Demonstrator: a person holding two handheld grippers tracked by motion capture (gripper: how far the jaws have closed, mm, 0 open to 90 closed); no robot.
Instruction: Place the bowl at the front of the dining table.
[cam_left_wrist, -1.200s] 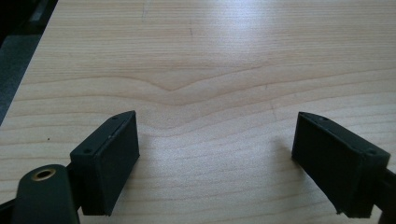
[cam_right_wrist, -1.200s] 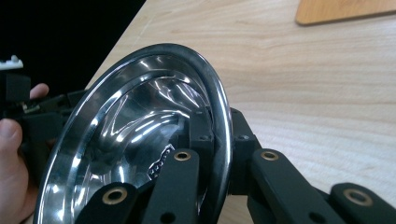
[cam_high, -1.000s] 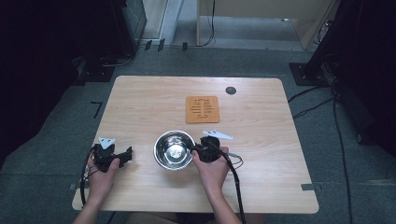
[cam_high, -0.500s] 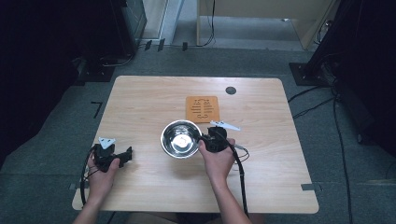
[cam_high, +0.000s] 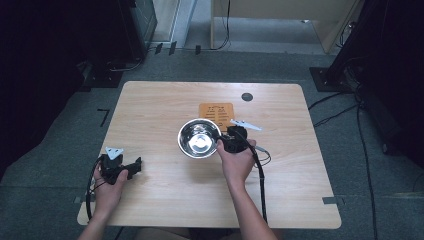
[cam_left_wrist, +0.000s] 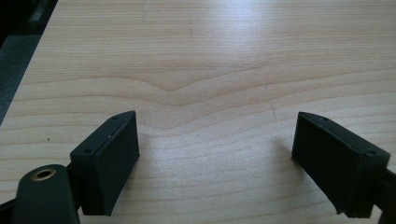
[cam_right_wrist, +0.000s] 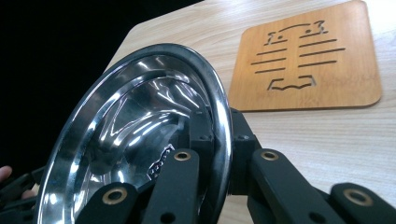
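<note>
The right tool (cam_high: 226, 140) pinched the rim of the shiny round metal bowl (cam_high: 199, 138), just beside the square brown wooden mat (cam_high: 217, 110). The left tool (cam_high: 131, 167) sat wide open over the wooden tabletop (cam_high: 160, 105), holding nothing.

Pale wooden counter (cam_high: 165, 105) with rounded corners sits on grey carpeted floor (cam_high: 75, 130); black cables (cam_high: 350, 107) trail off right, dark equipment stands (cam_high: 135, 30) behind.

light wooden table (cam_high: 165, 195), wooden trivet (cam_high: 217, 110) flat near far edge, dark round disc (cam_high: 247, 96)
</note>
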